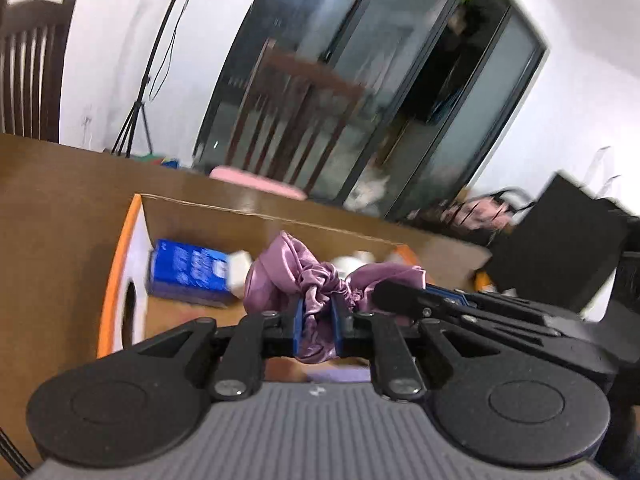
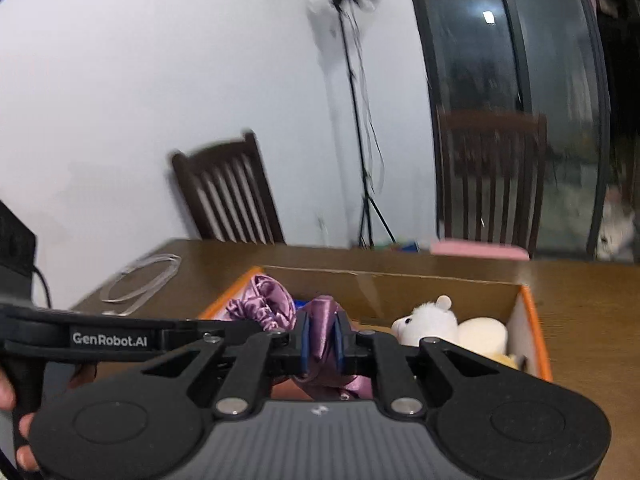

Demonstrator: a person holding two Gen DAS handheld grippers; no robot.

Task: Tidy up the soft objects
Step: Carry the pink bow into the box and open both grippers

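A shiny purple satin cloth (image 1: 280, 268) with a gathered edge hangs between both grippers above an open cardboard box (image 1: 264, 216). My left gripper (image 1: 318, 326) is shut on one bunch of the cloth, the blue pads pressing it. In the right wrist view my right gripper (image 2: 322, 340) is shut on another fold of the purple cloth (image 2: 260, 300). The other gripper reaches in from the side in each view. Inside the box (image 2: 400, 280) lie a white plush animal (image 2: 428, 318) and a cream soft toy (image 2: 482, 334). A blue packet (image 1: 188, 272) lies at the box's left end.
The box stands on a brown wooden table (image 2: 580, 292). Dark wooden chairs (image 2: 228, 192) stand behind it, one with a pink cushion (image 2: 478, 250). A tripod (image 2: 364, 140) stands by the wall, a clear cable coil (image 2: 140, 276) lies on the table, and a hand (image 2: 8, 392) holds the left gripper.
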